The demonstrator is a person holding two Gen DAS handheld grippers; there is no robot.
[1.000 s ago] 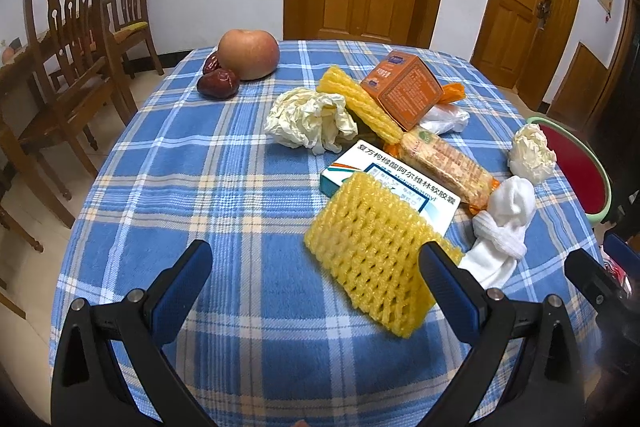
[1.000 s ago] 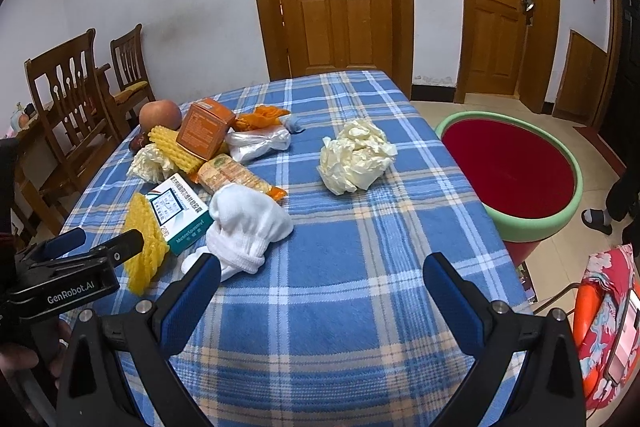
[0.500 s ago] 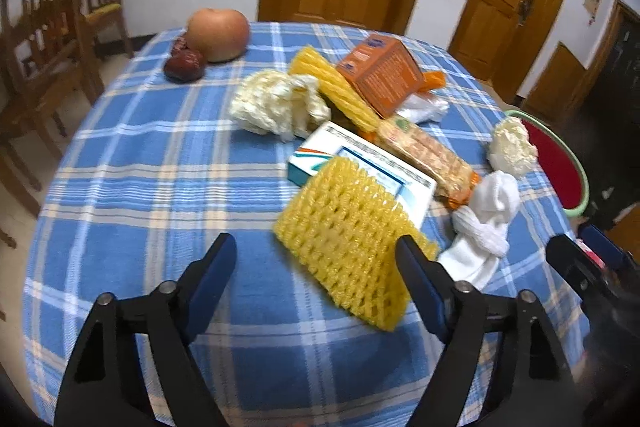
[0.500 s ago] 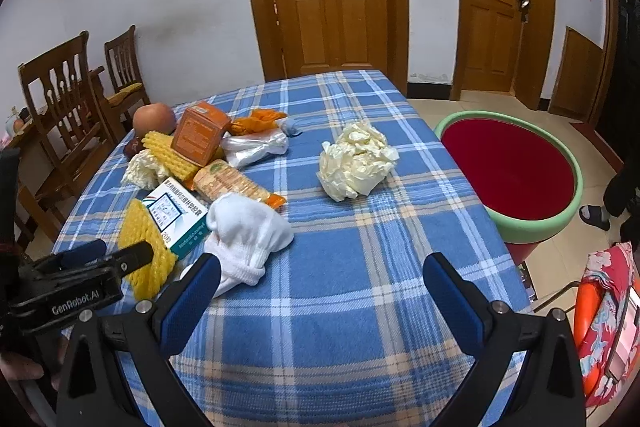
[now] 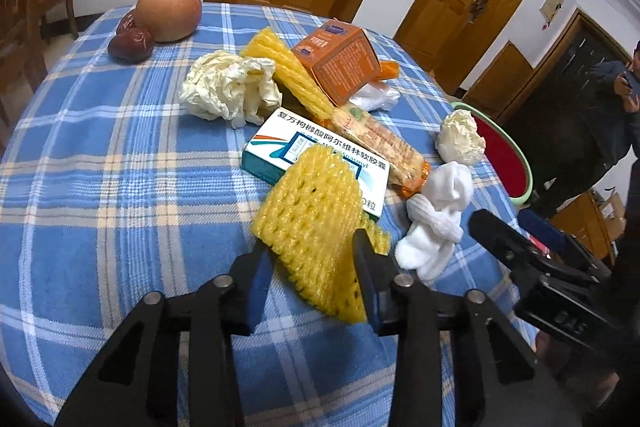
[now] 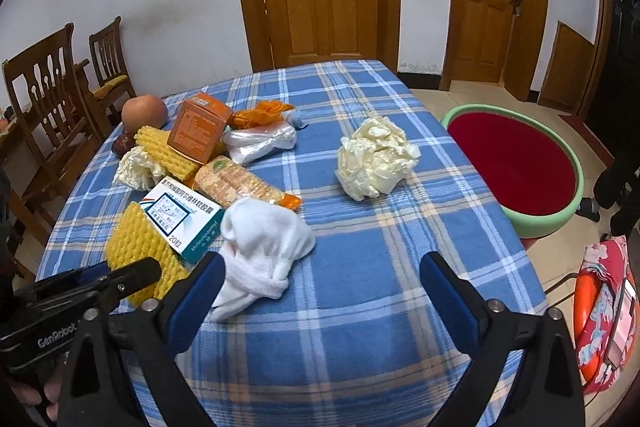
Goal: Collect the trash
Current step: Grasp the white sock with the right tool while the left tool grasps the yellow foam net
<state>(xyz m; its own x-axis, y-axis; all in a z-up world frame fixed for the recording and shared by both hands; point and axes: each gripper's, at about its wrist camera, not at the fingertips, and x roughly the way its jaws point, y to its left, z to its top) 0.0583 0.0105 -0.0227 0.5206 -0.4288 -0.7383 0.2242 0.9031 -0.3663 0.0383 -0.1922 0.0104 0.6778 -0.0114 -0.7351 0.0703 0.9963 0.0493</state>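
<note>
My left gripper (image 5: 310,269) is shut on the near edge of a yellow foam fruit net (image 5: 310,211), which lies partly on a white and teal medicine box (image 5: 288,143); the net also shows in the right wrist view (image 6: 134,245). My right gripper (image 6: 320,291) is open and empty above the table's near edge, with a white sock (image 6: 266,247) by its left finger. A crumpled paper ball (image 6: 376,157) lies ahead of it. The red basin with a green rim (image 6: 516,155) stands beyond the table's right edge.
On the blue plaid tablecloth (image 5: 100,167) lie a second paper ball (image 5: 228,89), another yellow net (image 5: 292,75), an orange box (image 5: 340,61), a cracker pack (image 5: 380,143), a plastic bag (image 6: 260,143), an apple (image 5: 168,13) and dates. Wooden chairs (image 6: 52,99) stand left.
My left gripper has moved forward to the yellow foam net and its jaws have closed on the net's near edge. My right gripper has stayed open, almost still.
</note>
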